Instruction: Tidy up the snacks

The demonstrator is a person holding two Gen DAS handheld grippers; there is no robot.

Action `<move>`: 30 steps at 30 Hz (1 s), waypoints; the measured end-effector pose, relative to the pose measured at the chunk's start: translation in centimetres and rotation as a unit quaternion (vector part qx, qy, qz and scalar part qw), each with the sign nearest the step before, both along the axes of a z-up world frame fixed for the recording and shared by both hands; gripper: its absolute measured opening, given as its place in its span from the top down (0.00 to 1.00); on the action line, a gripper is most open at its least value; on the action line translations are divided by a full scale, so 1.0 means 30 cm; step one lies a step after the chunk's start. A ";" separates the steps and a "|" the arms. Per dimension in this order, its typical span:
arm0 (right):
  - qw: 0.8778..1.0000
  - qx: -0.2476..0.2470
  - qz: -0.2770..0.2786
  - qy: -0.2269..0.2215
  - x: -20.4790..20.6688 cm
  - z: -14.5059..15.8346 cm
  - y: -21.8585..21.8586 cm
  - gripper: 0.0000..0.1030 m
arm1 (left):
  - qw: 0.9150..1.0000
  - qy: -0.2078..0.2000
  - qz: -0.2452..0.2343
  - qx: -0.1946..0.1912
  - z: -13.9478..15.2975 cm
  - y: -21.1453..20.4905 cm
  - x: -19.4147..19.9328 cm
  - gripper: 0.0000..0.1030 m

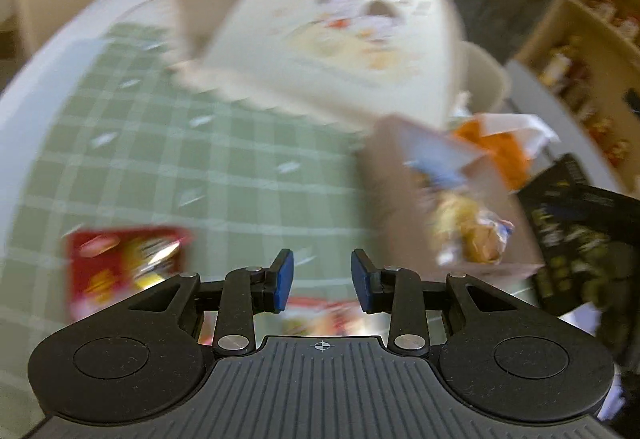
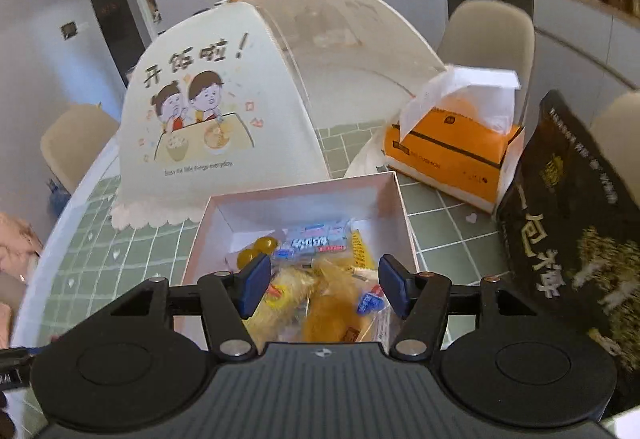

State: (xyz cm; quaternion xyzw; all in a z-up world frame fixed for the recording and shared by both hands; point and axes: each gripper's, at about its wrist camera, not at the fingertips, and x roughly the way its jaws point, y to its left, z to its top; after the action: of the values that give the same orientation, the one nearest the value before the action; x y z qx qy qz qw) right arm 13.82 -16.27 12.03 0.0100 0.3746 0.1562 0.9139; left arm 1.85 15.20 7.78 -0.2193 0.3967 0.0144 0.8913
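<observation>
A pale pink open box (image 2: 404,215) sits on the green checked tablecloth and holds several wrapped snacks: yellow packets (image 2: 288,291) and a blue-and-white packet (image 2: 316,239). My right gripper (image 2: 325,287) hovers over the box's near end, open, its pads apart from the snacks below. The left wrist view is blurred. In it my left gripper (image 1: 323,279) is open over the cloth with nothing between its fingers. A red snack packet (image 1: 124,271) lies to its left and another red packet (image 1: 320,315) lies under it. The box (image 1: 400,199) is to its right.
A domed mesh food cover (image 2: 208,107) with a cartoon print stands behind the box. An orange tissue pack (image 2: 452,147) and a tall black bag (image 2: 568,231) stand to the right. Beige chairs (image 2: 492,35) ring the white round table (image 2: 80,199).
</observation>
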 end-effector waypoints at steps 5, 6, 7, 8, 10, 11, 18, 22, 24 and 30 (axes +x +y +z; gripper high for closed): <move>0.997 -0.044 0.057 -0.020 -0.193 -0.038 0.096 0.34 | 0.998 0.003 0.057 0.004 -0.038 0.129 -0.113 0.65; 0.997 -0.045 0.068 -0.014 -0.230 -0.051 0.120 0.34 | 0.997 0.000 0.078 0.010 -0.034 0.156 -0.134 0.65; 0.996 -0.044 0.080 -0.006 -0.262 -0.066 0.144 0.33 | 0.995 -0.003 0.100 0.016 -0.025 0.185 -0.151 0.65; 0.995 -0.040 0.089 0.002 -0.285 -0.081 0.165 0.33 | 0.991 -0.002 0.129 0.021 -0.025 0.218 -0.160 0.65; 0.994 -0.027 0.107 0.022 -0.332 -0.120 0.215 0.33 | 0.983 0.016 0.184 0.010 -0.041 0.293 -0.171 0.65; 0.992 -0.022 0.118 0.033 -0.348 -0.140 0.242 0.33 | 0.980 0.023 0.200 -0.004 -0.055 0.323 -0.176 0.65; 0.976 -0.049 0.209 0.032 -0.432 -0.202 0.503 0.33 | 0.981 0.028 0.185 -0.044 -0.098 0.381 -0.224 0.65; 0.969 -0.081 0.235 0.001 -0.446 -0.206 0.650 0.33 | 0.983 0.037 0.165 -0.073 -0.128 0.444 -0.249 0.65; 0.969 -0.087 0.230 -0.001 -0.433 -0.205 0.698 0.33 | 0.985 0.042 0.150 -0.075 -0.133 0.460 -0.258 0.65; 0.965 -0.058 0.257 0.012 -0.411 -0.222 0.792 0.33 | 0.984 0.026 0.155 -0.089 -0.140 0.481 -0.282 0.65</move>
State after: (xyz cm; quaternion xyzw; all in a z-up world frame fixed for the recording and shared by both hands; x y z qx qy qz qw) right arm 1.49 7.49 5.37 -0.1378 0.3842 0.3632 0.8376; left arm -6.60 29.61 3.57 -0.3564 0.3802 0.1224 0.8446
